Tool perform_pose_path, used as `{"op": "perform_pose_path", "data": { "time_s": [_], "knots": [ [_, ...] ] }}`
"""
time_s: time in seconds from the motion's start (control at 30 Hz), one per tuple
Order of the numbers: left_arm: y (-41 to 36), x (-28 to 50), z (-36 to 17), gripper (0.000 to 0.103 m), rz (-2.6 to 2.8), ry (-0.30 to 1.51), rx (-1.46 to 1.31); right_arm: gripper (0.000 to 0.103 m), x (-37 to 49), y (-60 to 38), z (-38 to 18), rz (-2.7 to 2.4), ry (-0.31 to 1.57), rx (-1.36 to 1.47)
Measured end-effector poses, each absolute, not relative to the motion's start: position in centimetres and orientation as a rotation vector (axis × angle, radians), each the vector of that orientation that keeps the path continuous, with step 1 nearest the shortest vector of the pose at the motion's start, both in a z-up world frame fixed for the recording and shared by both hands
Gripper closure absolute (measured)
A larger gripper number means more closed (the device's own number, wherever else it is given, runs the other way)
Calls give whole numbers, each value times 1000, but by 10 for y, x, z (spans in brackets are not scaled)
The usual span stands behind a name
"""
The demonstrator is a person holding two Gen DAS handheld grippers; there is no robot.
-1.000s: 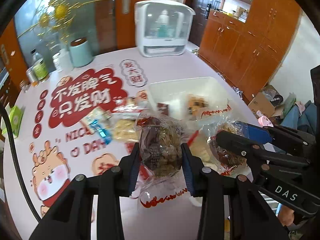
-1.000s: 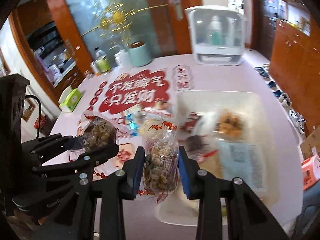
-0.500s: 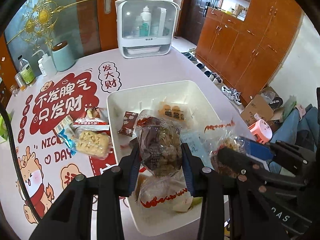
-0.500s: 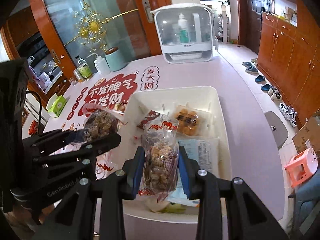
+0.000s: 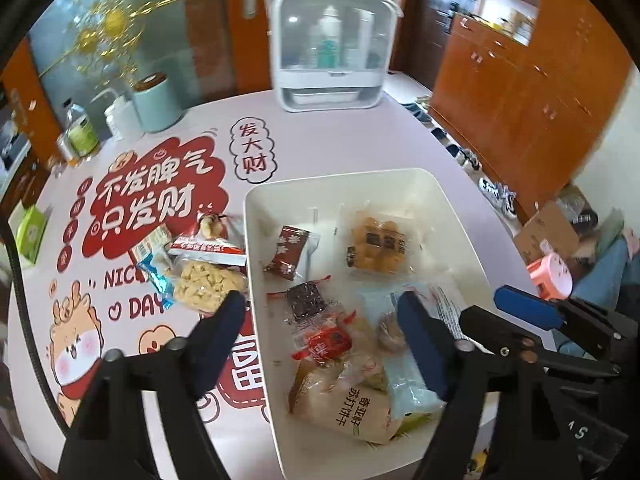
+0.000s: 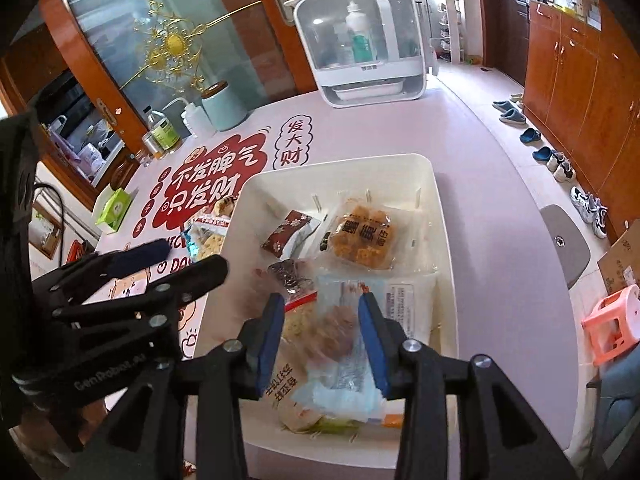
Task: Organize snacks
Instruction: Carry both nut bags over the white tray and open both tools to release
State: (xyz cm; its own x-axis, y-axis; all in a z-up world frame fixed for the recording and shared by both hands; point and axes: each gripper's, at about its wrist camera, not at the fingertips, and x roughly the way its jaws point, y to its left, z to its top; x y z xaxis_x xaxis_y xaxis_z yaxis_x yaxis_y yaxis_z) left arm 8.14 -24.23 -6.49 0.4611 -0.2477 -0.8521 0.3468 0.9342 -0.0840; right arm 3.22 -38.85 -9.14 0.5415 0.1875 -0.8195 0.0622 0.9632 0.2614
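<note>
Pale pink tabletop (image 5: 360, 136) with red cartoon lettering fills both views, with orange wooden cabinets behind. Low in the left wrist frame the left gripper (image 5: 320, 328) has its black jaws spread wide with nothing between them, hovering over the near left edge of the white rectangular plastic bin (image 5: 460, 216). The right gripper (image 6: 322, 336), with blue pads, also stands apart at the bottom centre of its own frame, above a blurred clear bag of brown snacks (image 6: 332, 332); whether the bag touches the pads cannot be told.

Inside the bin lie a beige biscuit bag with black lettering (image 5: 344, 408), its long axis running toward lower right, a pale blue packet (image 5: 408, 384), a clear bag of dark pieces with red trim (image 5: 306, 300), a dark red sachet (image 5: 290, 254) tilted upper right, and a clear pack of golden cubes (image 5: 378, 250). Left of the bin on the table rest a clear pack of pale yellow pieces (image 5: 206, 286) and a red-and-white packet (image 5: 210, 246).
</note>
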Motion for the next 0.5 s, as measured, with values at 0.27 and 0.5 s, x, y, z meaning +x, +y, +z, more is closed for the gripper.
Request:
{"op": "perform_pose_path", "data": {
  "time_s": [0.27,0.5],
  "knots": [
    [-235,86,-70,19,-356,1056,76,55,40,-393,-98,69,1031,301],
    [-237,84,-71,19,-358,1058,84,55,42,-394,-103,59,1053,305]
  ]
}}
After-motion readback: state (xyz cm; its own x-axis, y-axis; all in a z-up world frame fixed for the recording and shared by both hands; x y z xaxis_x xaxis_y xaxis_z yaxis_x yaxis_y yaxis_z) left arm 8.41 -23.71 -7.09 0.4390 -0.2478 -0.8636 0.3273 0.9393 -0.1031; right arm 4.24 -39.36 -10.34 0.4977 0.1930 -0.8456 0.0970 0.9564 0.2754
